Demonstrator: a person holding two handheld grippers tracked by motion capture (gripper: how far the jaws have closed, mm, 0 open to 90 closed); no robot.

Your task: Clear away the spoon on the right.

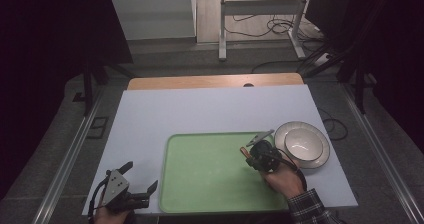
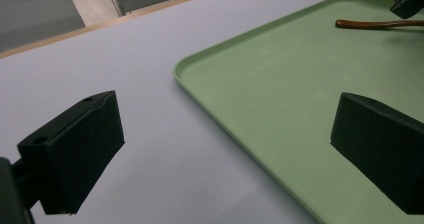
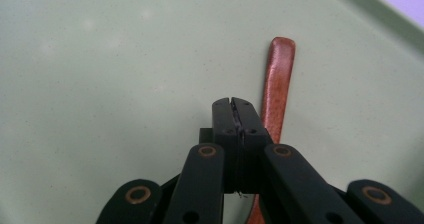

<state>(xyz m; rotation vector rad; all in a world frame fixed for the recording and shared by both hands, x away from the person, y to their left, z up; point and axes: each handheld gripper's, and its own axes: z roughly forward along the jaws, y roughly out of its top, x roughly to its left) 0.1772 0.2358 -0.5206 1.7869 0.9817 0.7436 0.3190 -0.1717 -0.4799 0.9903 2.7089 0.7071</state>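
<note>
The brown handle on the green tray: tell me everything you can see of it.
The brown handle is slim, flat and glossy reddish-brown, looking like wood or lacquer, with a rounded end. It lies flat on the green tray near its right edge. The right gripper, its fingers pressed together, sits over it and hides the other end; whether they touch is unclear.

Bg items on and around table

White sheet (image 1: 210,111) is covering tabletop, wood edge (image 1: 215,81) showing at far side. White bowl (image 1: 303,144) is sitting on a rimmed plate (image 1: 324,156), right of centre. Metal frame legs (image 1: 222,31) and cables (image 1: 280,26) are lying on floor behind.
</note>
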